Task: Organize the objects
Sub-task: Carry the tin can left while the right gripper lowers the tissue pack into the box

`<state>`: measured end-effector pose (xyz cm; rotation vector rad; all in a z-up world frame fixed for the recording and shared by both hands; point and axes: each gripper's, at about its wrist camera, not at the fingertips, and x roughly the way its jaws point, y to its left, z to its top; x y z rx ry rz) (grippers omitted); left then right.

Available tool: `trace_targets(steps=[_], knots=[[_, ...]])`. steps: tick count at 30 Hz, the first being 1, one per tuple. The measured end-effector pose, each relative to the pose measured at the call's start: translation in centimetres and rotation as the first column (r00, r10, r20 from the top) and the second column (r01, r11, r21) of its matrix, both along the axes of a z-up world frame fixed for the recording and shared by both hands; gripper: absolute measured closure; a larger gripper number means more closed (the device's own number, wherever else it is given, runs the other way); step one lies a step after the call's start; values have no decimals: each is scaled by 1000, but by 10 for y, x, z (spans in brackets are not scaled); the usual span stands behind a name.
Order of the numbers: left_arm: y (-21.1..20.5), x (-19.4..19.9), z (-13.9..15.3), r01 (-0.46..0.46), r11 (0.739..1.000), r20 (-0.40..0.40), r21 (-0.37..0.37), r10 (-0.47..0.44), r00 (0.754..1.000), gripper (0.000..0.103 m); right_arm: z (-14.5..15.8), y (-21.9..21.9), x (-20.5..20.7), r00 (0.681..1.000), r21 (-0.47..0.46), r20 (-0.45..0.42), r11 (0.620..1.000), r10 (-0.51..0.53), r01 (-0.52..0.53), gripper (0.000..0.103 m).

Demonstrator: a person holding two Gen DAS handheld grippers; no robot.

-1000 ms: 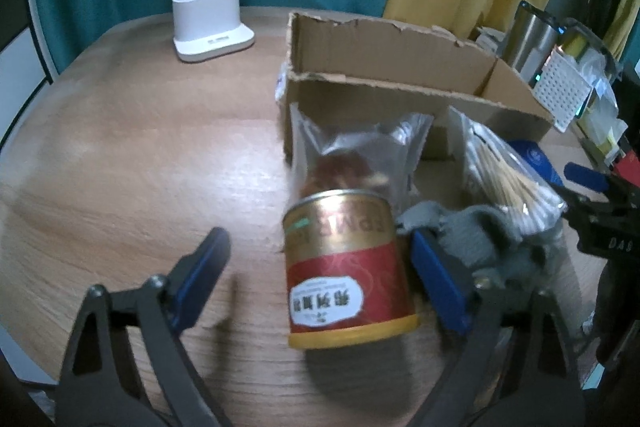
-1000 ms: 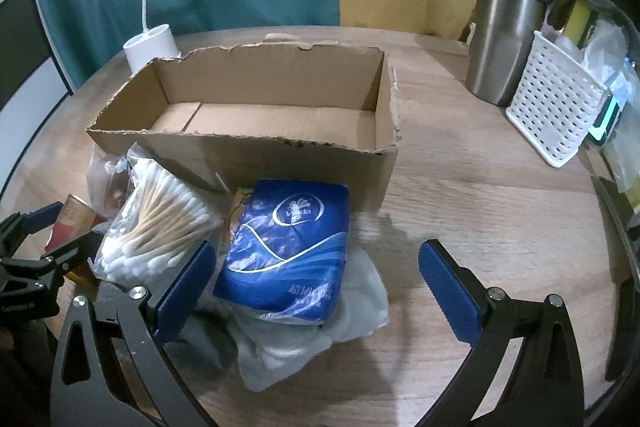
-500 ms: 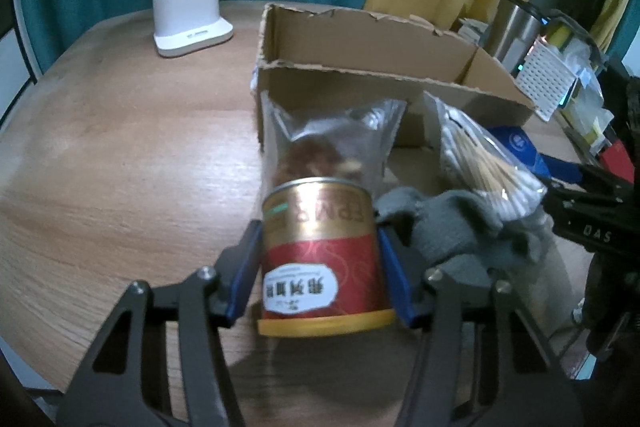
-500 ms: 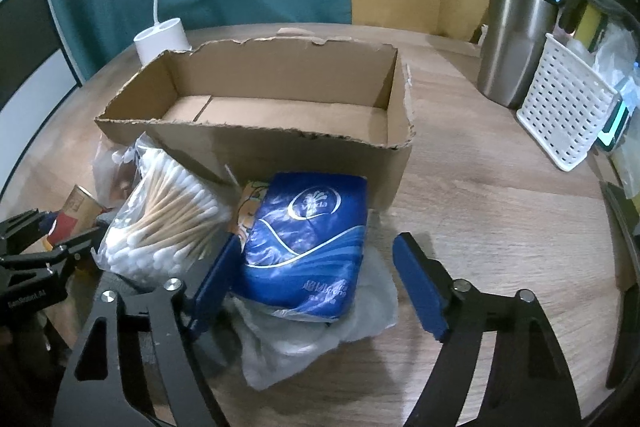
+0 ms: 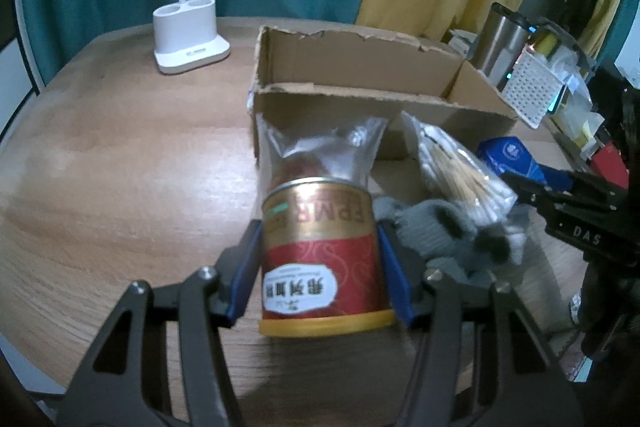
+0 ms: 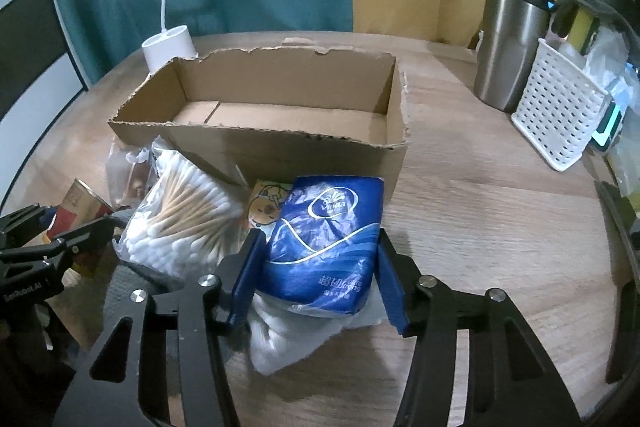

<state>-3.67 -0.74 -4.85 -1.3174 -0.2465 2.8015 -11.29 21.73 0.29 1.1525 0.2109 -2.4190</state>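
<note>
Left gripper clamped on red can — near empty cardboard box. Right gripper clenched on blue tissue pack, near box front — both likely destined for box.

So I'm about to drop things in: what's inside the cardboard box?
In the right wrist view, the box shows only its bare cardboard floor, with a flap seam at the left. The strip of floor just behind the near wall is hidden.
</note>
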Motion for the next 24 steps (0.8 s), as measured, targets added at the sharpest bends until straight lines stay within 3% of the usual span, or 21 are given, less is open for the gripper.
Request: trace_targets(steps=[24], knots=[[15, -12, 43, 43, 999, -101, 3, -43, 994, 46, 35, 21, 5, 997, -63, -73, 998, -4, 0, 49]])
